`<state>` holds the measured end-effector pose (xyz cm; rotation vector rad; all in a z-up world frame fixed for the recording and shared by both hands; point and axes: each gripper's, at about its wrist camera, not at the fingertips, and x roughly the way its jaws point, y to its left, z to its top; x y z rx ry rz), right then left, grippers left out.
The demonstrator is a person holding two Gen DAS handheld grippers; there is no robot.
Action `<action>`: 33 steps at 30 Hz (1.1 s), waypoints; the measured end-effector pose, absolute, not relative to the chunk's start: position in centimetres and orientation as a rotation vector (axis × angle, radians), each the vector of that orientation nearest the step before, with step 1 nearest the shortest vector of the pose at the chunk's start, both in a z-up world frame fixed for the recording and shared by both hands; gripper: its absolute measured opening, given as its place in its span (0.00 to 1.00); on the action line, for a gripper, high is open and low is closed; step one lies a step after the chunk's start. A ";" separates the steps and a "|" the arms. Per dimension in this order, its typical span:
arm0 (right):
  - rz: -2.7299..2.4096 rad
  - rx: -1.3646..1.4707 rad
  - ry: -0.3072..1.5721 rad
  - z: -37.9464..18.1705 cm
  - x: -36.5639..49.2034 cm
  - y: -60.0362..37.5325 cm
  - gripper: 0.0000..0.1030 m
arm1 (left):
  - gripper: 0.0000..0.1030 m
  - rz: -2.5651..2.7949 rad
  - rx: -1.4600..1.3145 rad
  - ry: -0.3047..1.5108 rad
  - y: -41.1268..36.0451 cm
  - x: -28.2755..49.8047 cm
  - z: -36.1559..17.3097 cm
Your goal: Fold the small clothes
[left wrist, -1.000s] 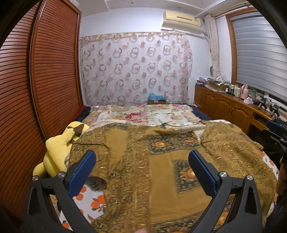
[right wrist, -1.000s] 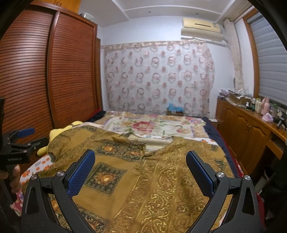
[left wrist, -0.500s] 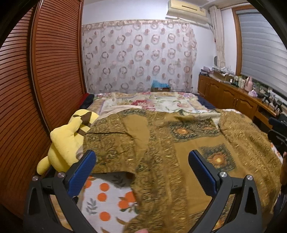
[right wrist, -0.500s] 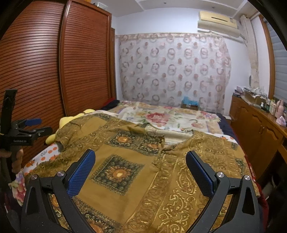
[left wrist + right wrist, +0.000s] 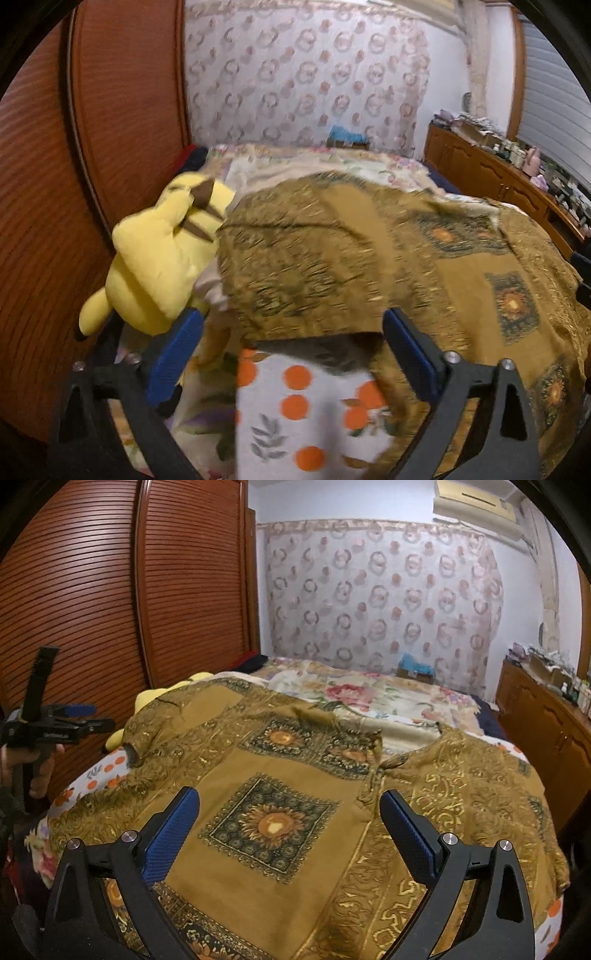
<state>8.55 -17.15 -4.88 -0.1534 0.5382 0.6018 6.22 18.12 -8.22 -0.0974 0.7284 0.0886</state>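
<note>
A mustard-gold patterned garment [image 5: 369,258] lies spread flat across the bed, front up, with its sleeves out to the sides. My left gripper [image 5: 291,325] hovers at the cuff of the left sleeve. The cuff's edge lies between the blue pads, which do not press on it, and the jaws are closing from wide. In the right wrist view the garment [image 5: 277,760] fills the bed. My right gripper [image 5: 288,799] stands open low over its sunflower square, holding nothing. The left gripper [image 5: 55,720] shows at the far left, in a person's hand.
A yellow plush toy [image 5: 159,258] lies against the sleeve by the slatted wooden wardrobe [image 5: 55,184]. A white sheet with orange prints [image 5: 295,406] shows under the cuff. A floral blanket [image 5: 369,698] covers the far bed. A wooden cabinet [image 5: 546,731] lines the right side.
The left gripper has moved left and down, from over the garment's body to the sleeve cuff beside the plush toy. The right gripper has sunk closer to the garment's front.
</note>
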 end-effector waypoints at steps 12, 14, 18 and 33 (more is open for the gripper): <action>0.636 -0.199 0.542 -4.8 10.1 -15.2 0.95 | 0.55 0.031 -0.236 0.868 20.9 8.9 -12.6; 0.642 -0.200 0.545 -4.7 10.5 -14.8 0.95 | 0.43 0.013 -0.256 0.861 21.0 8.8 -12.5; 0.660 -0.194 0.548 -4.9 10.3 -14.4 0.95 | 0.12 0.014 -0.236 0.853 21.4 8.7 -12.1; 0.615 -0.133 0.554 -4.8 10.8 -17.3 0.94 | 0.02 -0.124 -0.085 0.662 14.8 8.8 -3.0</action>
